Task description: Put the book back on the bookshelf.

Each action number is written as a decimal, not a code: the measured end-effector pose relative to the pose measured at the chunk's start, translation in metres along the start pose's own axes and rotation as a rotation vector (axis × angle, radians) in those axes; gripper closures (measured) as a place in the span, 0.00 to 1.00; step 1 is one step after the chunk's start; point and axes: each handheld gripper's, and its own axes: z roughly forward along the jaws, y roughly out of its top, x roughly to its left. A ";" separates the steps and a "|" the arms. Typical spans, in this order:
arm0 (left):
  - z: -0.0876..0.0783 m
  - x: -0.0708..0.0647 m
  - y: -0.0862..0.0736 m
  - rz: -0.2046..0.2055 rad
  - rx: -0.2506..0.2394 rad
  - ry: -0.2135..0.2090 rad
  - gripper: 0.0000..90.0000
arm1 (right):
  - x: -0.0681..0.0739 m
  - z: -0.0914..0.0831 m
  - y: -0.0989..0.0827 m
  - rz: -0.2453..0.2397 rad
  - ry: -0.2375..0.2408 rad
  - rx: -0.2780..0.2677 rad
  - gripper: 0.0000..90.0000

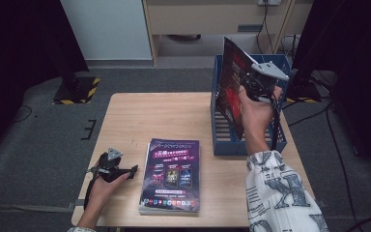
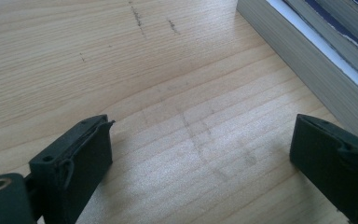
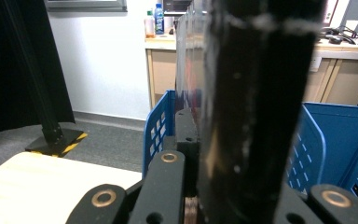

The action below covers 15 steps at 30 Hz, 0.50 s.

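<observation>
Right gripper (image 1: 257, 83): fingers clenched on a magazine (image 1: 231, 87), held upright on edge over the blue crate (image 1: 222, 140). In the right gripper view the magazine (image 3: 256, 107) stands edge-on between the jaws, with the crate wall (image 3: 156, 128) directly behind. Lower corner of the magazine appears to be inside the crate already; contact with the crate floor cannot be confirmed.

Judgement on the step in hand: filing the magazine into the crate. Keep it vertical and lower it straight, sliding along the left crate wall so it ends up leaning there rather than flopping flat. Hold the grip until the bottom edge is seated; thin glossy stock will likely buckle or slip if released early.

Left gripper (image 1: 112, 167): fingers (image 2: 72, 156) released, spread wide, nothing between them, resting on the desk (image 1: 145, 121) at about 7 o'clock. A stack of magazines (image 1: 170, 175) lies flat just beside it, near 6 o'clock; stack edge (image 2: 303, 56) visible in the left gripper view. Crate sits at 3 o'clock.

Desk: pale wood grain, faint scuffs. Room: grey carpet, black stand with a hazard-striped base (image 1: 76, 90) at 10 o'clock, wooden cabinet (image 1: 212, 19) at 12 o'clock, cables at right.
</observation>
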 end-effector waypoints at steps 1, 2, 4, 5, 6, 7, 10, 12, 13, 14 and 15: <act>0.000 0.000 0.000 0.000 -0.001 0.000 0.05 | 0.000 0.000 0.000 0.001 0.000 -0.001 0.97; 0.000 0.000 0.000 0.000 0.000 0.000 0.05 | 0.001 0.001 -0.001 0.002 0.000 -0.002 0.97; 0.000 0.000 0.000 0.000 0.000 -0.001 0.05 | 0.001 0.002 -0.002 0.004 -0.002 -0.003 0.97; 0.000 0.000 0.000 0.000 0.000 -0.001 0.05 | 0.002 0.002 -0.003 0.005 -0.003 -0.002 0.97; 0.000 0.000 0.000 0.000 0.000 -0.001 0.05 | 0.002 0.003 -0.003 0.005 -0.003 -0.001 0.97; 0.000 0.000 0.000 0.000 0.000 -0.001 0.05 | 0.002 0.003 -0.004 0.007 -0.006 -0.001 0.97; 0.000 0.000 0.000 0.000 0.000 -0.001 0.05 | 0.002 0.005 -0.006 0.007 -0.010 -0.002 0.97; 0.000 0.000 0.000 0.000 0.000 -0.001 0.05 | 0.002 0.005 -0.007 0.008 -0.012 -0.001 0.97; 0.000 0.000 0.000 0.000 0.000 -0.001 0.05 | 0.002 0.006 -0.008 0.006 -0.015 -0.001 0.97; 0.000 0.000 0.000 0.000 0.000 -0.001 0.05 | 0.002 0.006 -0.008 0.005 -0.016 0.000 0.97; 0.000 0.000 0.000 0.001 0.000 -0.001 0.05 | 0.002 0.007 -0.009 0.003 -0.019 -0.001 0.97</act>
